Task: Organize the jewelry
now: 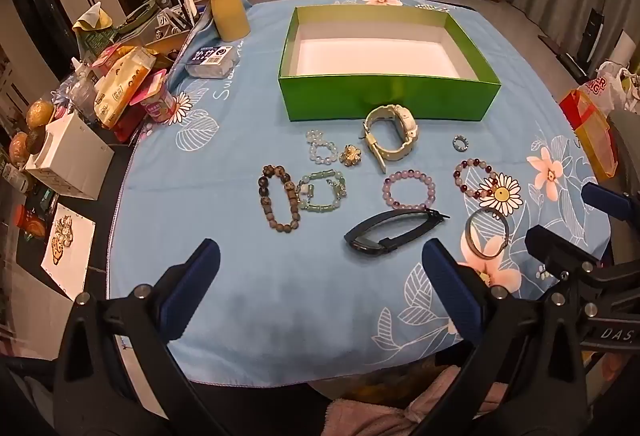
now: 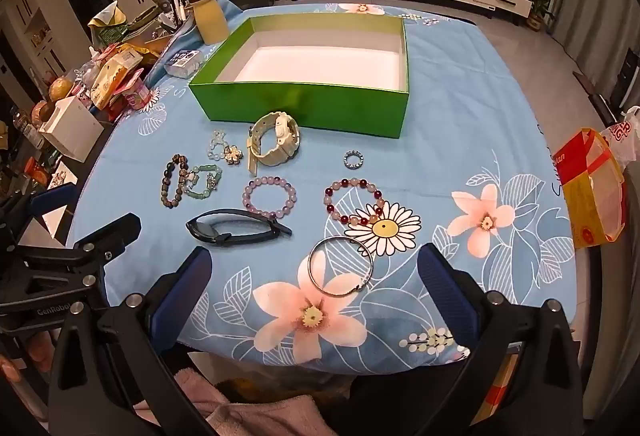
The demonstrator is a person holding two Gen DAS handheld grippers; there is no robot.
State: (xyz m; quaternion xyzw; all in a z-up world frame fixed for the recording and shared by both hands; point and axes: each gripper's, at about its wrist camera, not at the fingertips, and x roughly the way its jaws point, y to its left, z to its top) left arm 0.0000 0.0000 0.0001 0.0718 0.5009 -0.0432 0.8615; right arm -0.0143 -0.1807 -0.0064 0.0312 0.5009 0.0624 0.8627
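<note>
Right gripper (image 2: 314,272), fingers spread & empty, sits at table's near edge w/ silver bangle (image 2: 341,266) just ahead, nearer than left gripper (image 1: 320,260), also spread.

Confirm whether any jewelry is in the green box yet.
No, the green box shows only its bare white floor; the watch lies on the cloth outside.

Warm indoor light, sharp centre, strong fisheye bending and dark vignetted corners.
</note>
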